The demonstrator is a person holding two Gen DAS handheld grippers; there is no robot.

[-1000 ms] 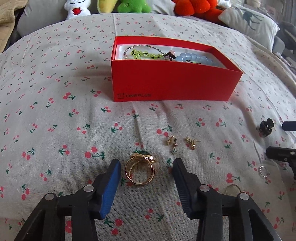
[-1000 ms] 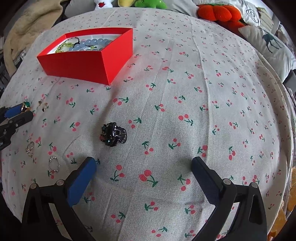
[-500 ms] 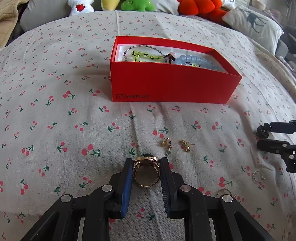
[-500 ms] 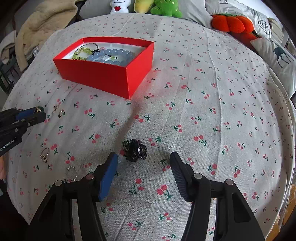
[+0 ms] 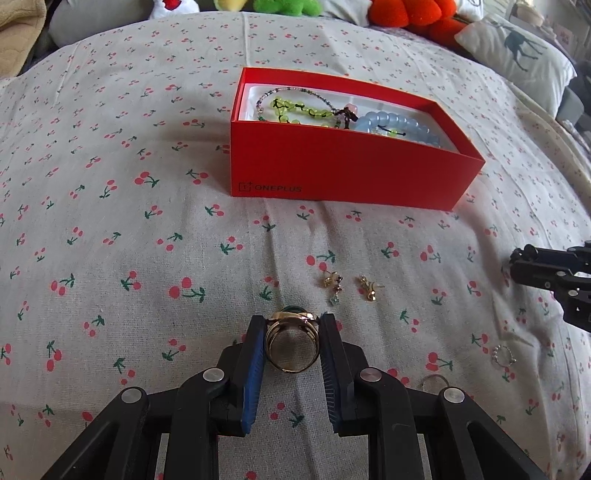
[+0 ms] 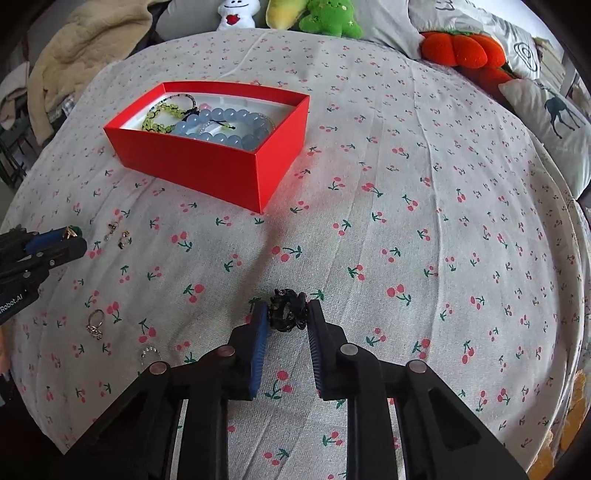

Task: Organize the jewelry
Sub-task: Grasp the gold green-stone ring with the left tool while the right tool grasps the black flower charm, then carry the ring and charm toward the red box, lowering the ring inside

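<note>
My left gripper [image 5: 292,322] is shut on a gold ring [image 5: 291,369] with a green stone, both blue pads against its band, low over the cherry-print cloth. It also shows at the left edge of the right wrist view as the left gripper [image 6: 74,238]. The jaws of my right gripper [image 6: 287,306] are closing, and a small black hair clip [image 6: 286,315] sits between them with both pads touching it. A red open box [image 5: 343,173] lies beyond, holding a blue bead bracelet [image 6: 221,129] and a green one [image 5: 295,109].
Two gold earrings [image 5: 334,286] lie just ahead of the left gripper. A silver ring [image 5: 504,354] and another ring [image 6: 95,325] rest on the cloth between the grippers. Plush toys [image 6: 328,18] and pillows [image 5: 517,51] line the far edge.
Both grippers have closed: the left one from wide onto the gold ring, the right one from fully wide onto the black hair clip after moving up to it.
</note>
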